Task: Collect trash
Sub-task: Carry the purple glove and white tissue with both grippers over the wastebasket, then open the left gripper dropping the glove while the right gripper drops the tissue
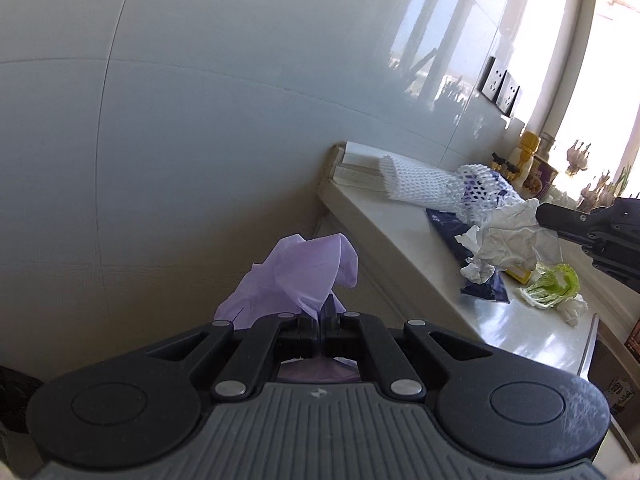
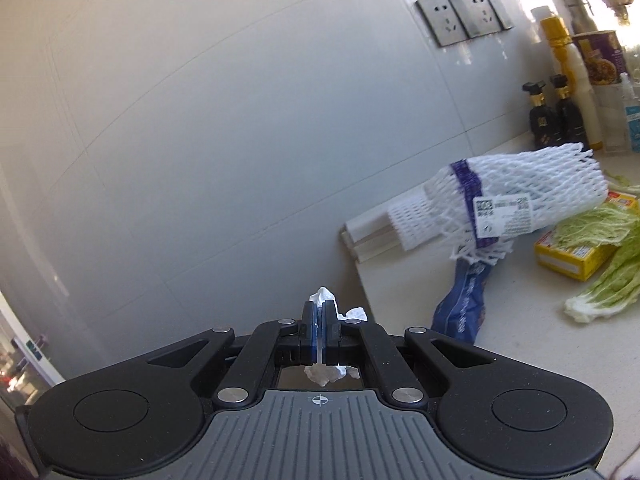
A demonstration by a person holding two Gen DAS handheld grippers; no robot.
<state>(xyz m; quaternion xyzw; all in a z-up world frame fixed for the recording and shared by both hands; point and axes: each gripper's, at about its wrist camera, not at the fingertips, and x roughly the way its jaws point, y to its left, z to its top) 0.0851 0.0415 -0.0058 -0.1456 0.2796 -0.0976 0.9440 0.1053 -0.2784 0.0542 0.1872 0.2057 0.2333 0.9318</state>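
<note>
I am holding a thin purple plastic bag (image 1: 296, 276) in my left tongs (image 1: 320, 316). The two black fingers are pressed tight together on the soft, floppy plastic, and the bag is puffing up above them in loose folds. It is hanging in the air in front of the smooth, shiny white wall tiles (image 1: 240, 100), off the end of the counter (image 1: 520, 340).

My right tongs (image 2: 319, 320) are squeezing a crumpled white tissue (image 2: 324, 294). The fingers are closed all the way on it, with only a sliver between them. The paper is sticking out bumpy and wrinkly above and below them. From the left camera I am seeing the same tissue (image 1: 516, 236) as a big scrunched ball at the tip of the right tongs (image 1: 544, 214), up over the counter.

More trash is lying on the pale, glossy counter (image 2: 520, 320). A white foam net sleeve (image 2: 516, 196) with little diamond holes is sitting there, with a purple band and a paper label on it. A flat, dark blue wrapper (image 2: 464, 300) is poking out from under it. Just beside them, a small yellow cardboard box (image 2: 576, 256) is touching some wrinkly green and white cabbage leaves (image 2: 608, 276). Further back, by the wall, two dark bottles (image 2: 554, 114) with gold collars are standing upright near a tall yellow bottle (image 2: 560, 48). Two square grey wall sockets (image 2: 464, 16) are sitting on the tiles above.
</note>
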